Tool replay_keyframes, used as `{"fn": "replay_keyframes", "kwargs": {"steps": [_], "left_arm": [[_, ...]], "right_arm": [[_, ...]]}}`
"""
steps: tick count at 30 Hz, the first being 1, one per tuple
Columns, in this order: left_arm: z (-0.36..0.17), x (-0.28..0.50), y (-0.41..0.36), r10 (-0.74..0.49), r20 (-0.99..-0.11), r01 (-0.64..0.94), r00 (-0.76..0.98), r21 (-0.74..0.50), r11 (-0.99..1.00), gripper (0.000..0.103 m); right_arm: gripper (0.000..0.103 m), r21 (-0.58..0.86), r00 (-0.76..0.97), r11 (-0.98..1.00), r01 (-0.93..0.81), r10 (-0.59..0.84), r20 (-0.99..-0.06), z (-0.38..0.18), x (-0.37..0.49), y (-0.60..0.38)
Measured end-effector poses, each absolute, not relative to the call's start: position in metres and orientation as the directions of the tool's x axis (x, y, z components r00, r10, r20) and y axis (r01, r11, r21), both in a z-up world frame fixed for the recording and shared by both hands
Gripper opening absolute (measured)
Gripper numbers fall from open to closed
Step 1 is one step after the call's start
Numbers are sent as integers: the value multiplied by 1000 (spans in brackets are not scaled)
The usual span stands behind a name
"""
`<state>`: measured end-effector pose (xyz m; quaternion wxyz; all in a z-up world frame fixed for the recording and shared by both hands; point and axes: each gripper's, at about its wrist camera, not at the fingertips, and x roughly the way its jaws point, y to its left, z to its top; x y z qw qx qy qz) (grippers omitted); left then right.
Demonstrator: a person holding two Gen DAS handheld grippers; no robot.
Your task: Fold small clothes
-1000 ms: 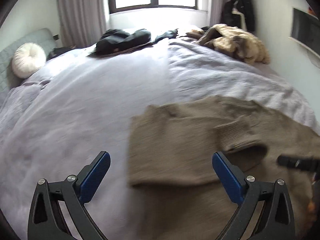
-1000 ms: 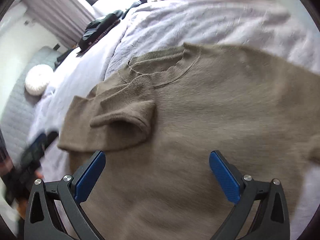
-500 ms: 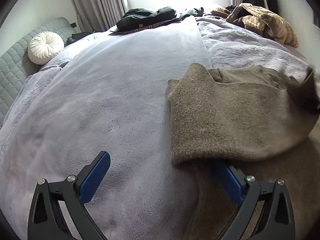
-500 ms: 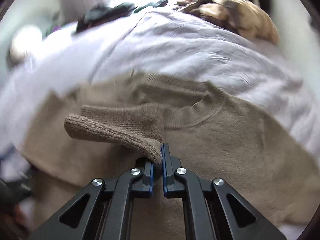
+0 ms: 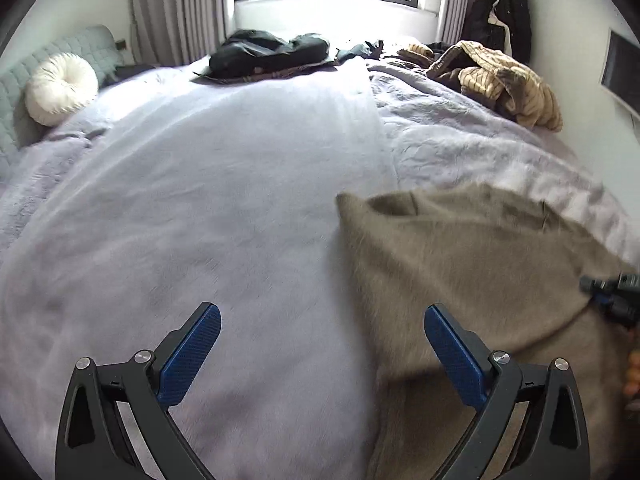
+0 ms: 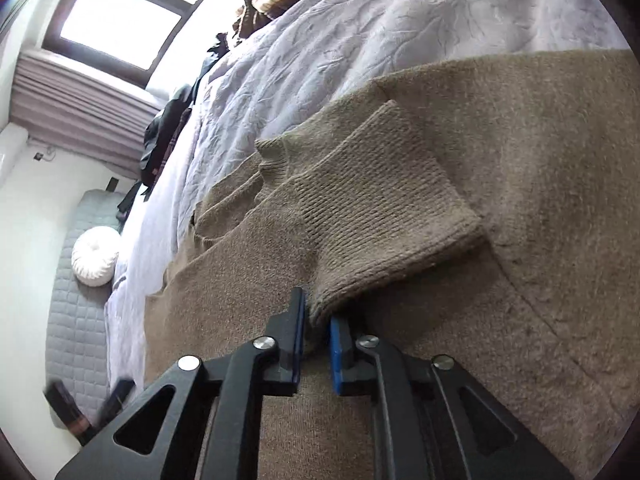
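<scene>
One sleeve cuff [image 6: 384,216] sits between the right gripper [image 6: 316,344]'s opening fingers, laid across the brown sweater [image 5: 472,264] near the bed [image 5: 240,200]'s near edge; the left gripper [image 5: 320,352] hovers spread, empty. Folding seems barely begun; body folds remain.

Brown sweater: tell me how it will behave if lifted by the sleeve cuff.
The brown sweater is soft knit, so it would likely hang limp, not hold shape. Its sleeve cuff, between the opening right gripper, looks thick and ribbed, so probably grippy. The fuzzy blanket may drag on it.
</scene>
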<state>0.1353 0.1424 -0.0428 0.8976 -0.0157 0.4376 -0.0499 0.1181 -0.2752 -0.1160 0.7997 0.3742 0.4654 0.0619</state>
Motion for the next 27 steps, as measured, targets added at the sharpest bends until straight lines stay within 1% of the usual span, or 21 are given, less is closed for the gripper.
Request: {"fn": "replay_keyframes", "kwargs": {"steps": [2, 3, 4, 5, 6, 7, 8, 10, 12, 13, 15, 16, 19, 21, 22, 24, 25, 26, 27], "left_arm": [[-52, 171, 138, -161, -822, 92, 545, -133, 987, 102], [-60, 188, 132, -167, -847, 95, 505, -138, 986, 102], [-66, 198, 127, -168, -863, 101, 477, -136, 985, 91], [-74, 209, 122, -166, -881, 105, 443, -133, 986, 62], [-84, 219, 119, -182, -903, 102, 390, -154, 983, 47], [-89, 225, 118, -219, -911, 96, 351, -198, 975, 22], [-94, 229, 118, -275, -906, 84, 322, -262, 961, 12], [-89, 227, 117, -276, -899, 92, 340, -261, 961, 12], [-83, 224, 122, -297, -882, 120, 365, -272, 955, 12], [-81, 224, 130, -321, -872, 129, 370, -294, 947, 12], [-86, 227, 140, -325, -874, 130, 362, -298, 946, 10], [-90, 229, 140, -307, -885, 142, 349, -274, 951, 10], [-94, 227, 130, -258, -894, 203, 367, -193, 960, 10], [-92, 225, 130, -252, -891, 210, 378, -182, 961, 10], [-89, 223, 134, -252, -887, 201, 387, -186, 962, 11], [-82, 218, 143, -242, -875, 174, 419, -184, 967, 11], [-79, 216, 149, -212, -873, 152, 440, -161, 975, 11], [-73, 211, 156, -155, -871, 112, 466, -116, 987, 12], [-70, 206, 161, -132, -868, 89, 479, -102, 991, 12]], "right_arm": [[29, 666, 564, 705, 243, 456, -689, -117, 122, -274], [30, 669, 566, 704, 240, 458, -685, -117, 122, -273], [32, 669, 568, 705, 236, 458, -683, -116, 121, -275], [33, 668, 569, 706, 236, 457, -684, -115, 120, -275], [33, 667, 569, 707, 238, 455, -685, -115, 121, -274], [33, 667, 571, 705, 241, 453, -685, -115, 121, -274], [33, 667, 571, 703, 246, 451, -686, -116, 122, -273], [33, 660, 573, 707, 253, 440, -691, -115, 125, -272], [11, 650, 572, 720, 244, 435, -696, -110, 129, -266], [6, 663, 574, 714, 225, 452, -682, -106, 129, -262], [6, 672, 588, 714, 197, 463, -664, -98, 132, -253], [6, 670, 591, 715, 200, 457, -665, -97, 131, -251], [6, 653, 580, 707, 269, 423, -697, -108, 126, -257], [6, 641, 550, 694, 329, 411, -727, -123, 118, -268], [6, 662, 559, 670, 335, 424, -712, -127, 113, -274], [9, 671, 571, 657, 344, 421, -705, -125, 102, -284], [10, 645, 572, 674, 359, 387, -723, -121, 96, -288], [10, 625, 573, 688, 370, 360, -736, -117, 92, -292], [10, 620, 576, 688, 376, 350, -738, -115, 87, -296]]}}
